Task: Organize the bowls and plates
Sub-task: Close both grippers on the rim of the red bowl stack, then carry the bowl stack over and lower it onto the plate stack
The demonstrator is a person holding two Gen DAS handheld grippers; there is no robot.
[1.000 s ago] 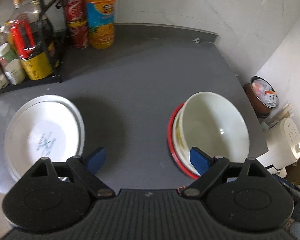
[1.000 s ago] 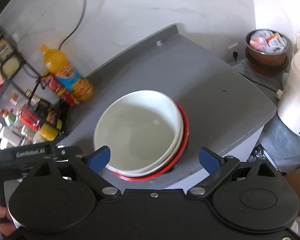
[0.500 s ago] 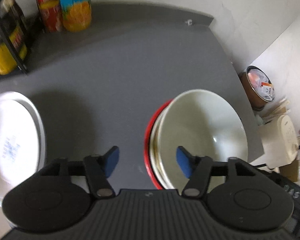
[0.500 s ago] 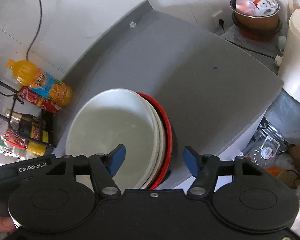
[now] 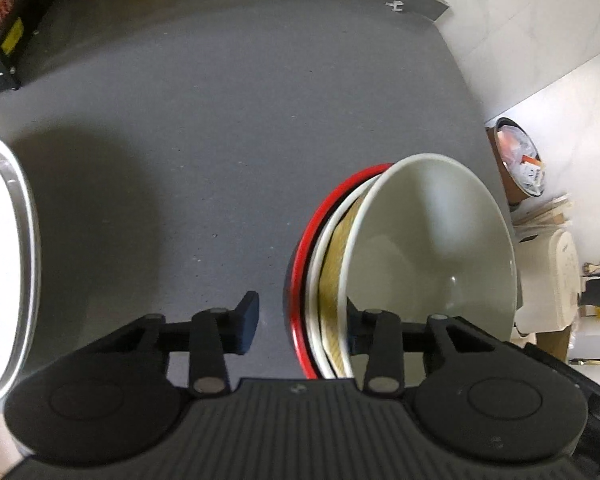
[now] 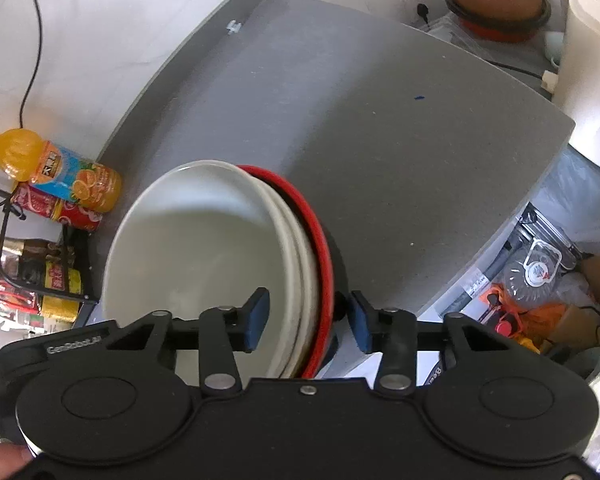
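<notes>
Bare grey table [image 5: 220, 128] lies open ahead of the left fingers [image 5: 247, 328], hemmed by the white plate [image 5: 4, 264] to their left, nested bowls [image 5: 420, 248] at their right, and bottles [image 6: 56, 172] by the far wall.

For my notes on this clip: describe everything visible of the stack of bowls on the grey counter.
The stack of bowls nests a plain white glazed bowl on top, white rims below it, one with a yellowish band, and a red-rimmed dark bowl at the bottom. It sits upright near the front edge of the grey counter. The left gripper and right gripper straddle opposite rims; their jaws have just been closing, one finger inside, one outside. Contact is unclear.
</notes>
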